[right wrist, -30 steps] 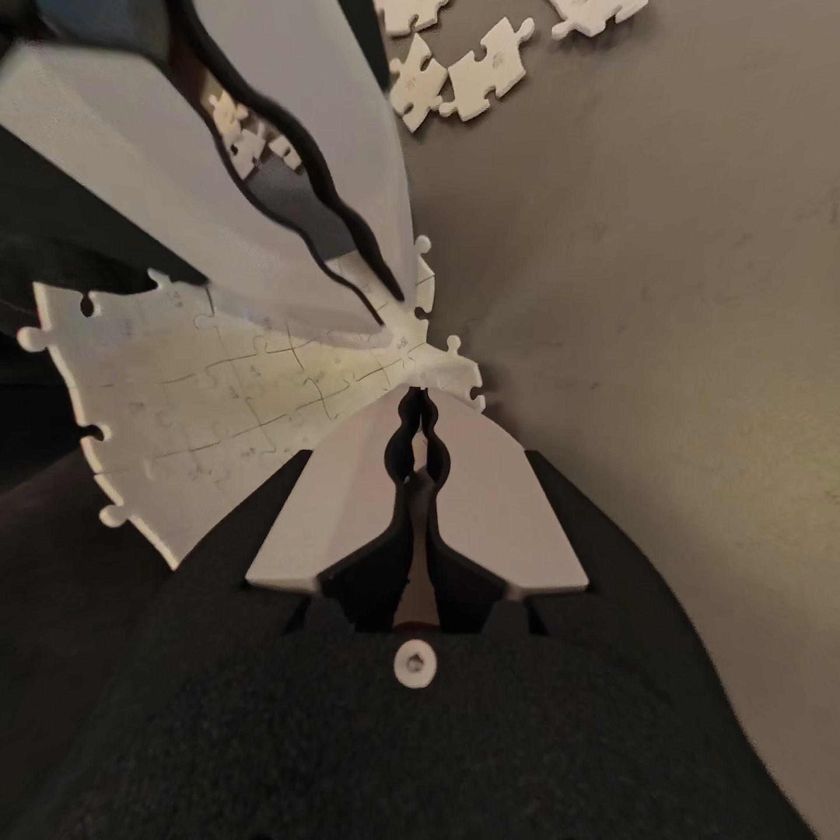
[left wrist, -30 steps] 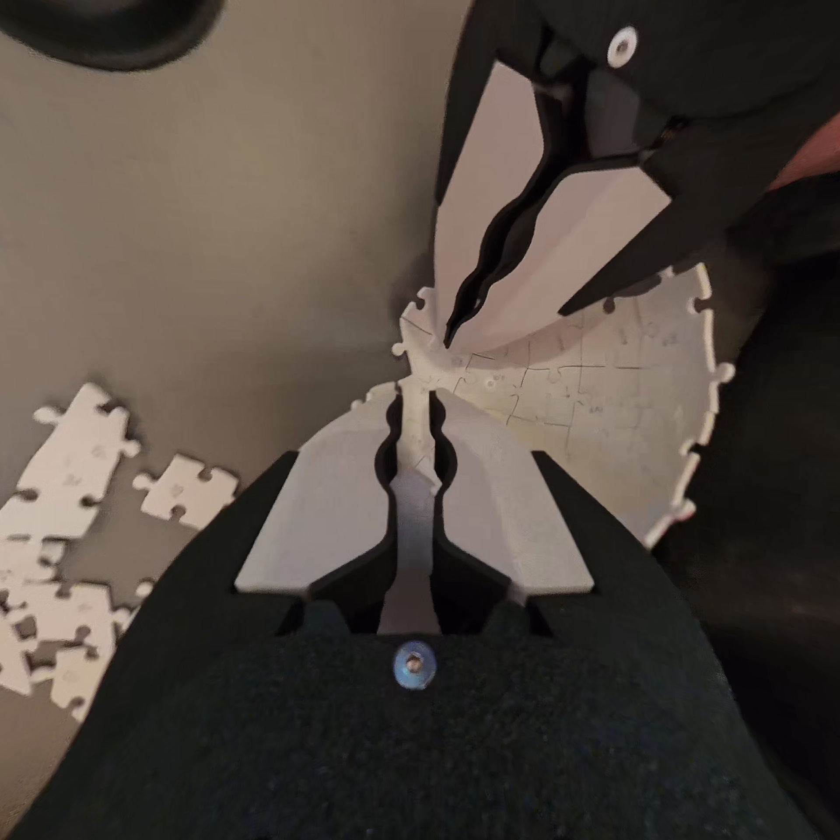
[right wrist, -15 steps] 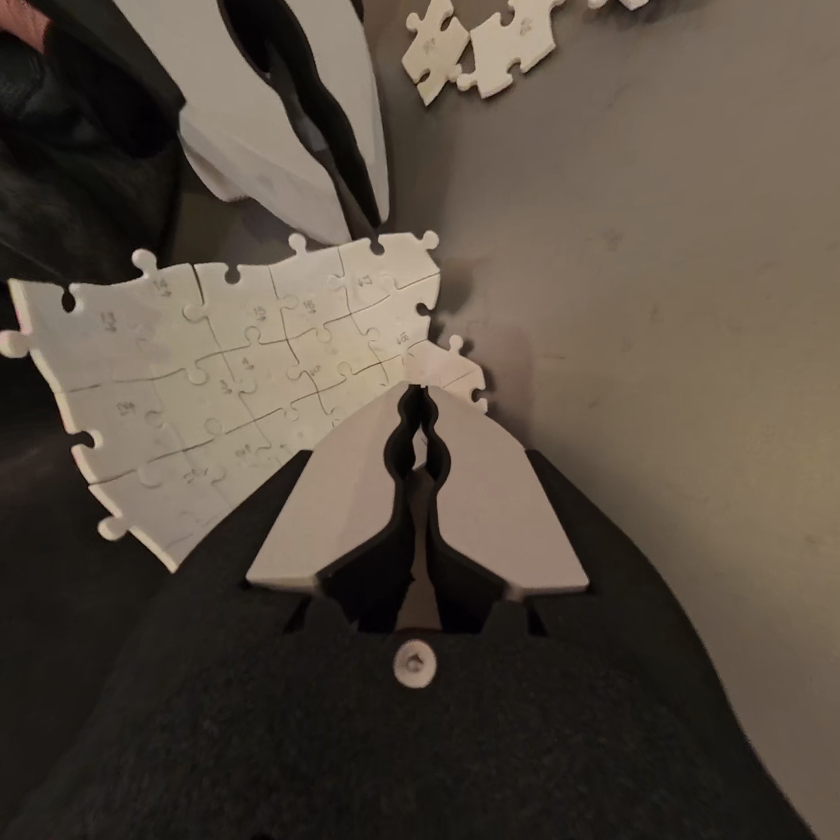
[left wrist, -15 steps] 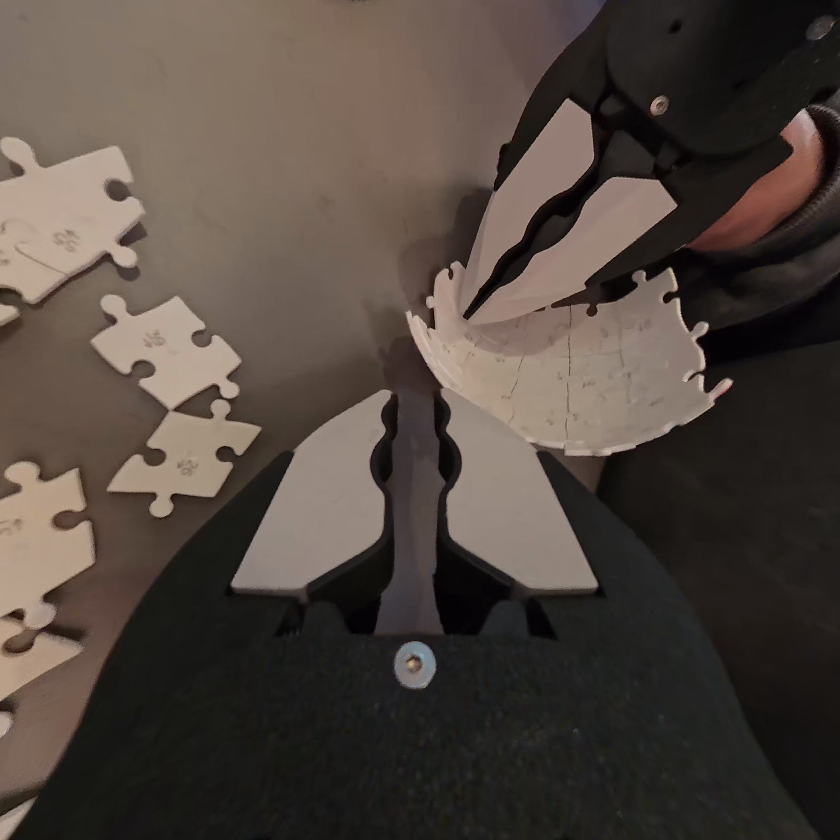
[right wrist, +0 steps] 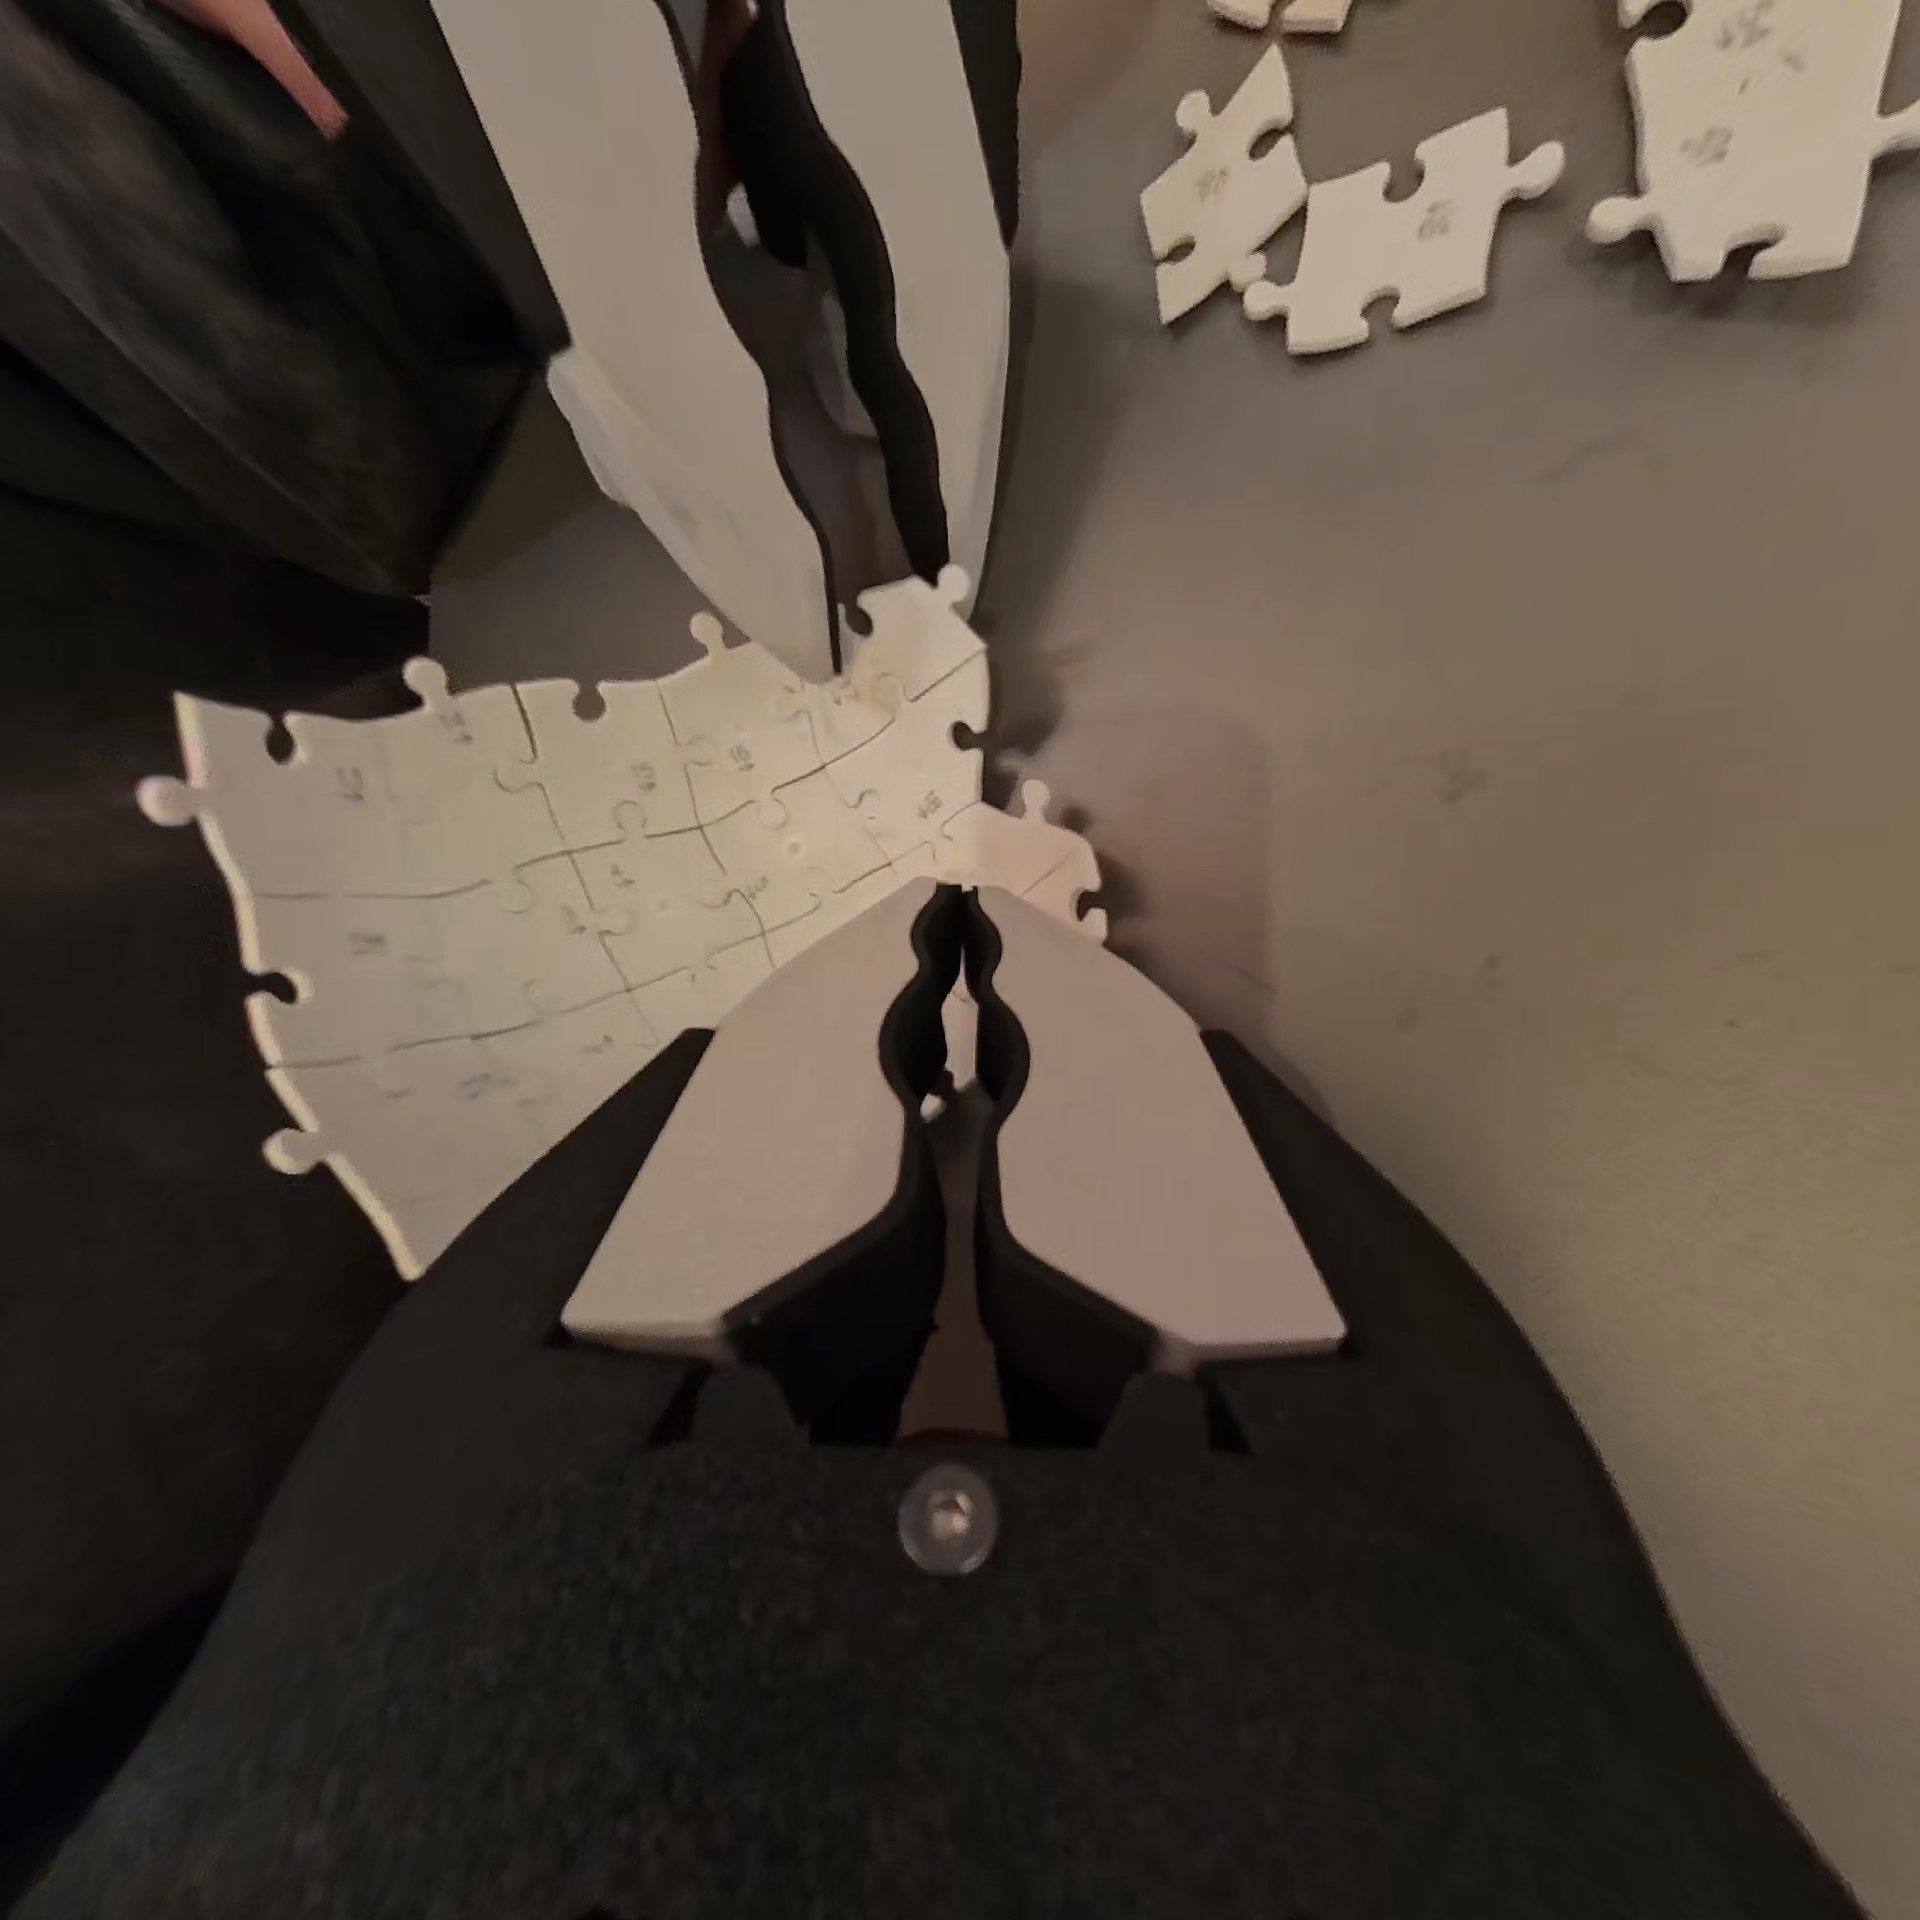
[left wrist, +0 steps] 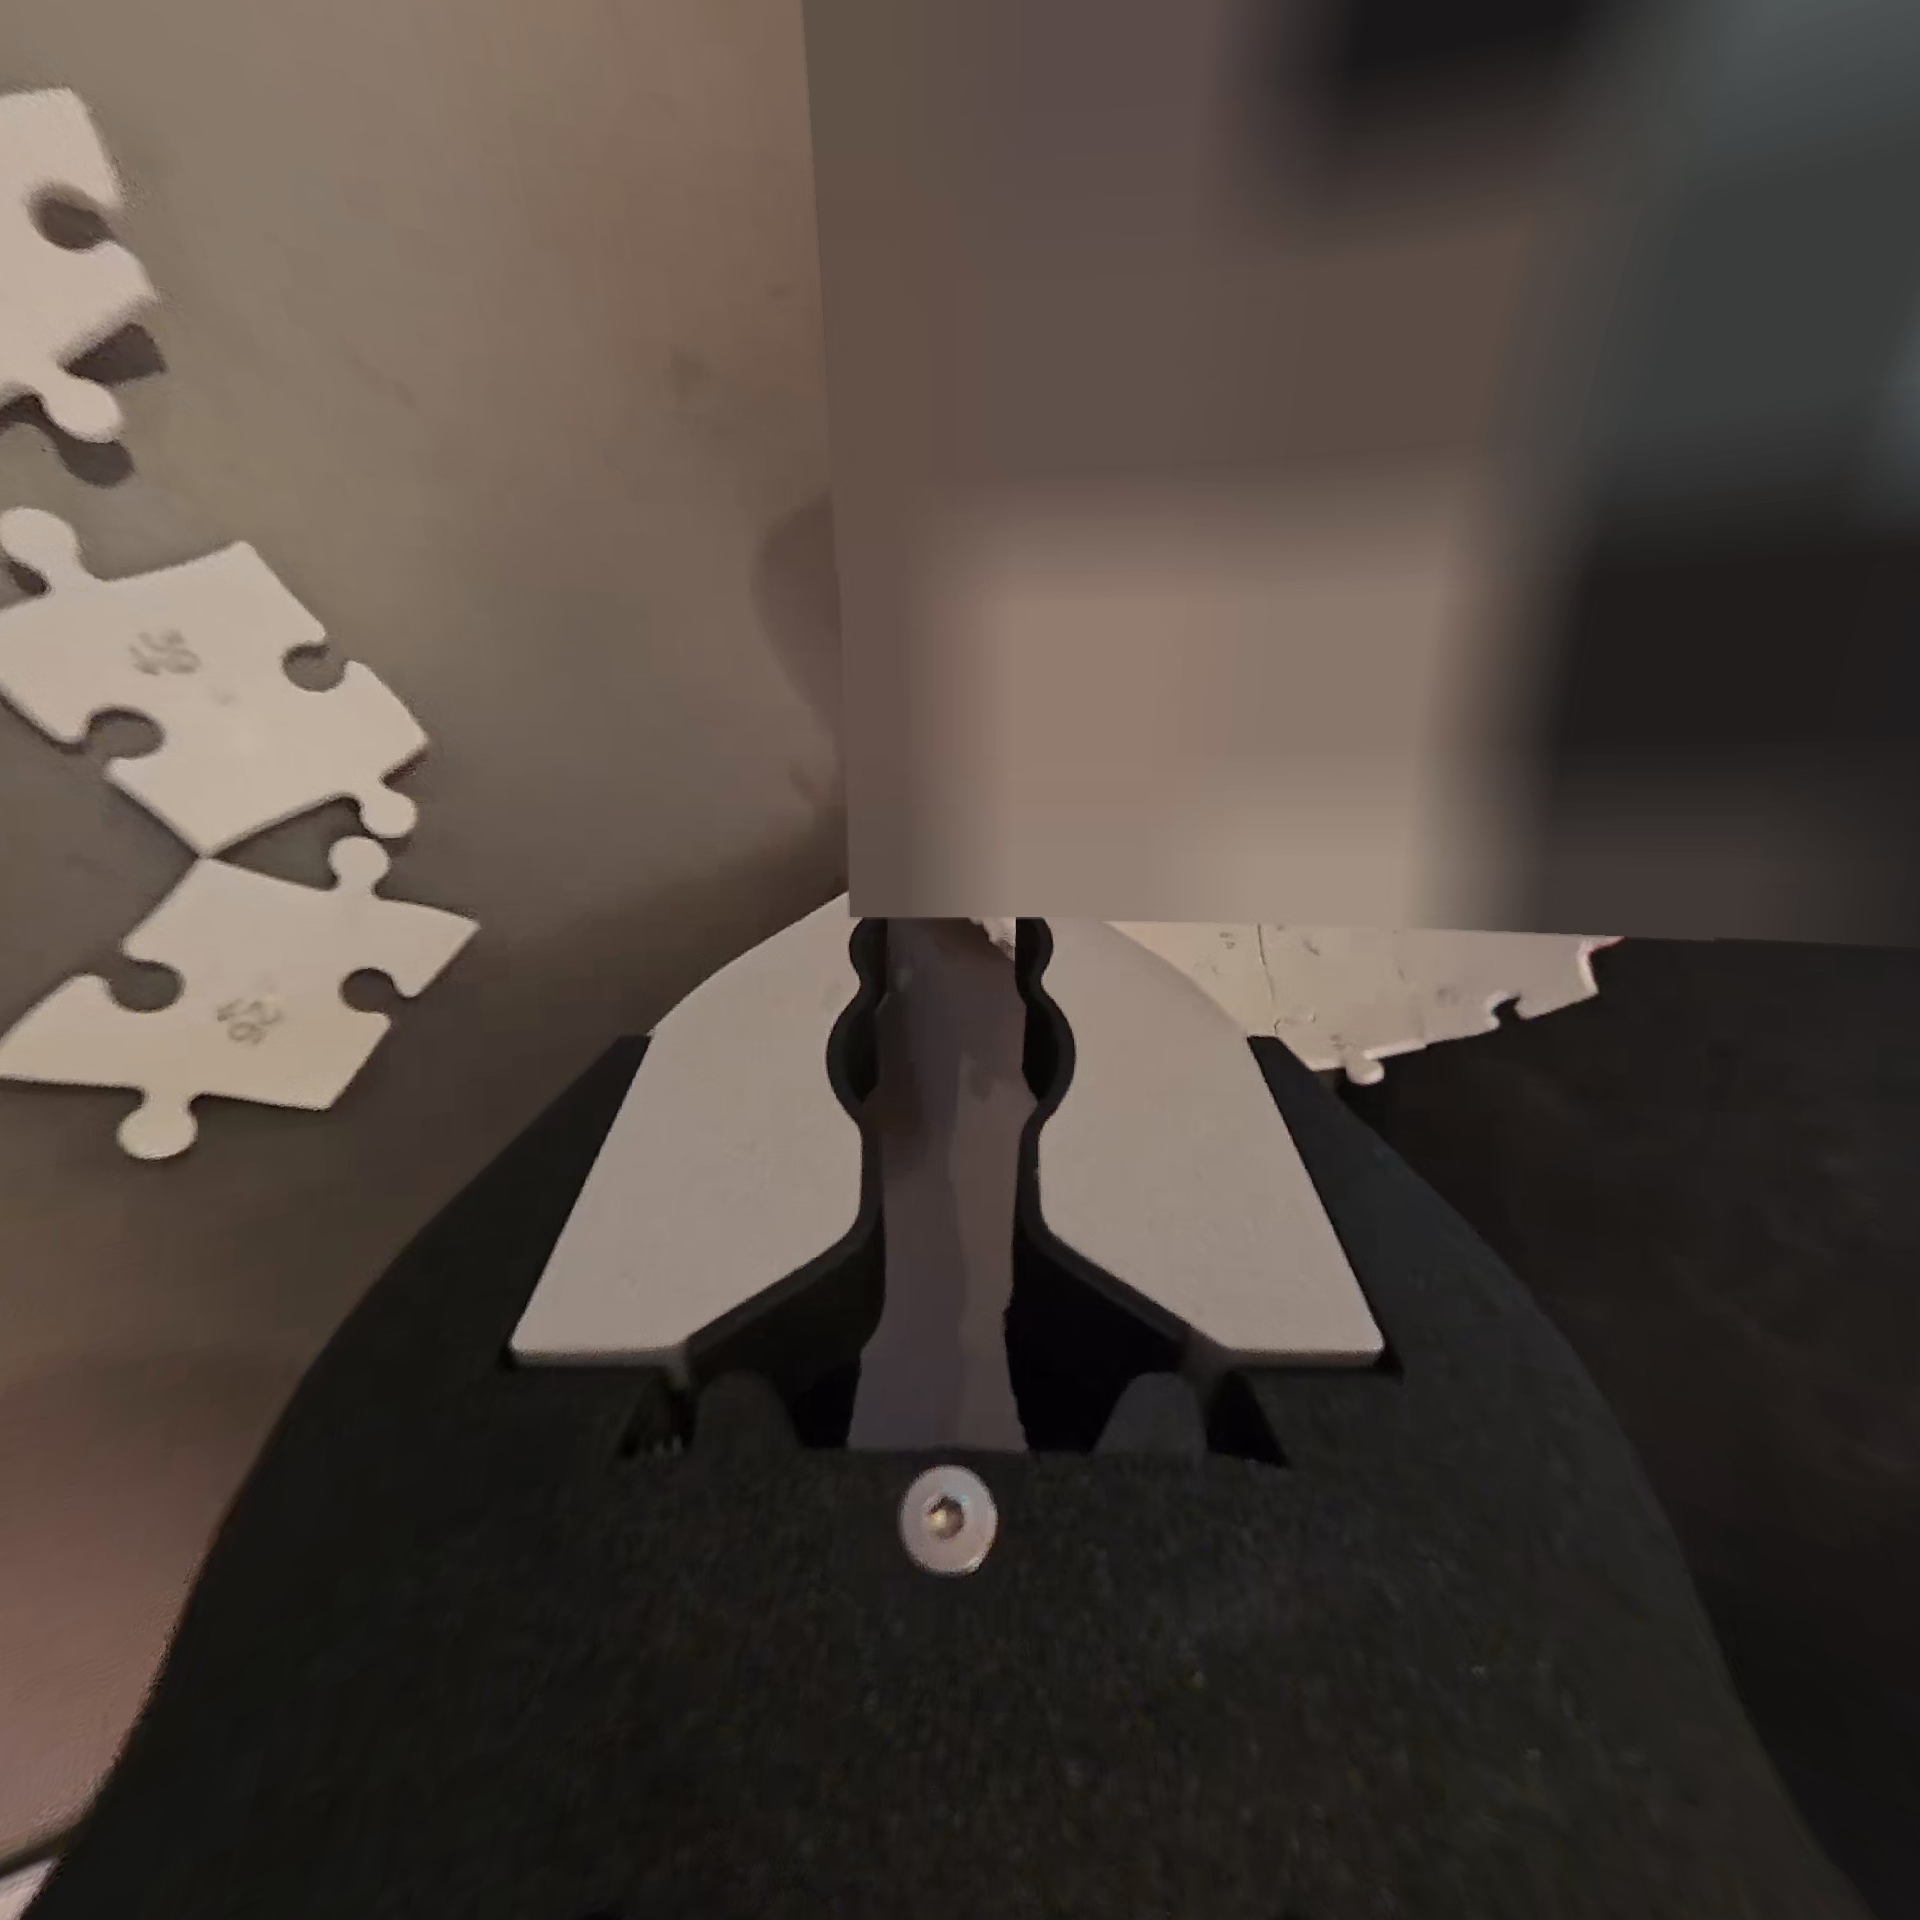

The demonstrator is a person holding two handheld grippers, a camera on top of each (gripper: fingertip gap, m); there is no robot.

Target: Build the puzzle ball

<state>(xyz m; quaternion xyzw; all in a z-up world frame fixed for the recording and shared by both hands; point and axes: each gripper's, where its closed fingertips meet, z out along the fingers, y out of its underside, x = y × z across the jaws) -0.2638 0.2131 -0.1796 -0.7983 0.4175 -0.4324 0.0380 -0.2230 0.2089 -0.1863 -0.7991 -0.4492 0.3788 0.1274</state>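
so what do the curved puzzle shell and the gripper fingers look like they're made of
Curved puzzle shell: likely rigid plastic, matte off-white; it holds its bend unsupported. Fingers of the right gripper: pale matte faces with black wavy inner pads, probably printed plastic with rubbery lining, though that is uncertain.

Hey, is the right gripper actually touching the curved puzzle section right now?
Touching. In the right wrist view, the right gripper has its fingertips pinched shut on the edge of the curved puzzle section, with no gap showing between them.

Right tool pinched nearly closed; left tool parted, its tips pointing toward it
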